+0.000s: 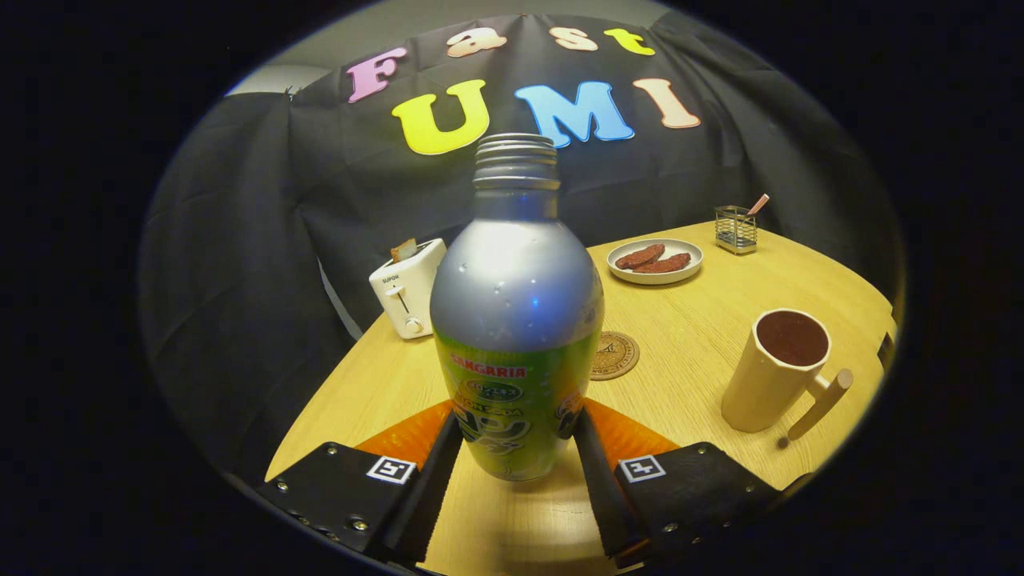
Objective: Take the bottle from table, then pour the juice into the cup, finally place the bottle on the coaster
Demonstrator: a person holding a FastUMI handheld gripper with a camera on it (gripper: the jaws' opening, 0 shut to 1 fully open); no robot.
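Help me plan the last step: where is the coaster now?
In the gripper view, the coaster lies flat on the table just beyond the bottle, partly hidden behind it, between the plate and the cup.

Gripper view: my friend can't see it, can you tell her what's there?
A capless bottle stands between the gripper fingers, which press its sides. Beyond it on the table are a coaster, cup, toaster and plate.

We see a silver bottle (516,320) with a green label, a cream cup (774,374), and a white toaster (408,288). The coaster (614,355) looks brown, perhaps patterned. The table (704,320) is pale wood-grain.
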